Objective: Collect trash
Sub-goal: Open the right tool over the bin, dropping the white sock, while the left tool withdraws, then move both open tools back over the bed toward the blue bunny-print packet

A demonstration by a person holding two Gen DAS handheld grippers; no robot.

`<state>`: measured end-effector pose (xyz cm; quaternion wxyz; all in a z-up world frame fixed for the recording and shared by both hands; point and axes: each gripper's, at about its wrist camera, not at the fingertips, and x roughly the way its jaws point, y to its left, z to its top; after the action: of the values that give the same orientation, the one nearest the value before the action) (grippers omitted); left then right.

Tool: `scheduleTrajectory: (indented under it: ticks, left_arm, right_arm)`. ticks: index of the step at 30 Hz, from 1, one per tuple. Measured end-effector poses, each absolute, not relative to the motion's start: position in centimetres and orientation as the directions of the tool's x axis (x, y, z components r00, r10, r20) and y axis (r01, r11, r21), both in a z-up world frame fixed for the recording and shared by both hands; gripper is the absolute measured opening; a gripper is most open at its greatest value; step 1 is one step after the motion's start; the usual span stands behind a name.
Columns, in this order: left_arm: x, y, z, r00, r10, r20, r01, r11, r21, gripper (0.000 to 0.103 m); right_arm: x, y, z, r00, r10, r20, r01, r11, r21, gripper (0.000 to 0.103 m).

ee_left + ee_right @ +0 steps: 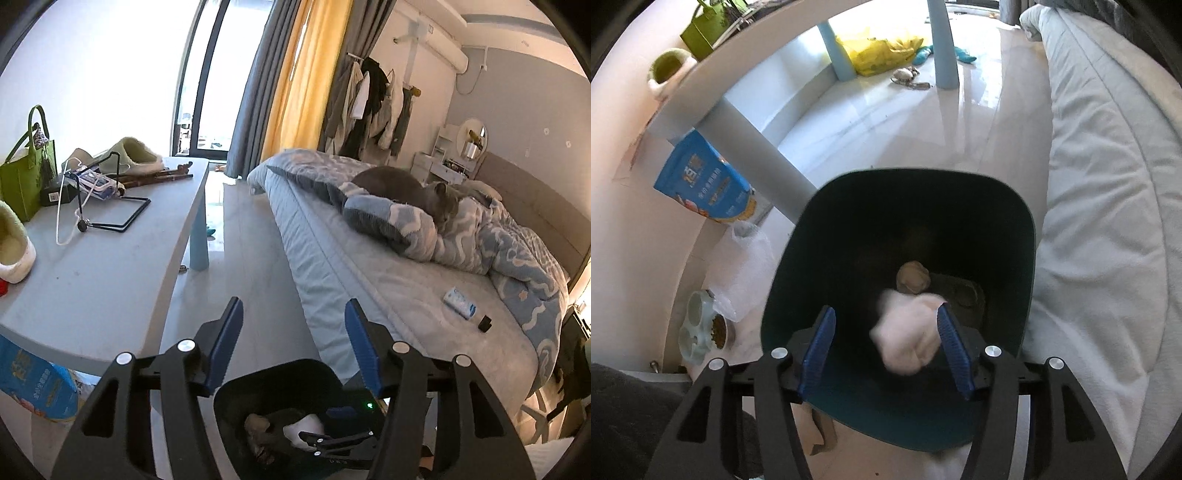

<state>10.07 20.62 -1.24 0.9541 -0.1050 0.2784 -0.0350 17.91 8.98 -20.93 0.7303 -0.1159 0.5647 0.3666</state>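
A dark trash bin point(1008, 236) stands on the floor between the table and the bed; it also shows in the left wrist view point(236, 402). My right gripper point(886, 339) is open right over the bin's mouth. A white crumpled tissue point(908, 332), blurred, is in the air between its fingers, free of both pads, over brownish crumpled trash point(913, 277) at the bin's bottom. My left gripper point(293, 339) is open and empty, held above the bin and pointing down the aisle. The right gripper's tip point(325, 439) shows inside the bin in the left wrist view.
A grey table point(103, 280) on the left holds a green bag point(26, 173), slippers and a black wire stand. A bed point(388, 280) on the right has a grey cat point(406, 188), a tissue pack point(460, 302) and a small black object. A blue food bag point(705, 181), a clear plastic bag and pet bowls point(705, 328) lie by the bin.
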Motion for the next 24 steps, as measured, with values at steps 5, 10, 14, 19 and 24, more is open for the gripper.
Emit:
scheduleTrajectory:
  ticks: [5,10,14,19,24]
  left_arm:
    - [10.1,20.4,-0.4,0.852,-0.111,-0.513,0.003,0.978,-0.207,0.06]
    - [9.9,20.1,0.5,0.866,-0.107,-0.488,0.0,0.977,-0.212,0.06]
    - [10.0,19.4,1.1,0.874,-0.115,-0.472,0.009,0.975,-0.221,0.06]
    - [10.5,17.5,1.4,0.873,-0.121,-0.473,0.023,0.978,-0.207,0.06]
    - [10.9,15.4,1.5,0.869,-0.13,-0.478,0.045,0.982,-0.185,0.064]
  right_arm:
    - [17.6,8.4,-18.6,0.137,0.45,-0.883,-0.674,0.695,0.249,0.059]
    - [17.3,7.3,-15.9,0.2,0.495,-0.846,-0.691,0.683,0.236,0.059]
    - [17.4,5.8,-13.2,0.264,0.537,-0.801,-0.693,0.683,0.229,0.064]
    - [17.6,2.9,-10.6,0.34,0.56,-0.756,-0.682,0.7,0.212,0.065]
    - [18.1,-0.1,-9.2,0.392,0.563,-0.728,-0.652,0.728,0.212,0.068]
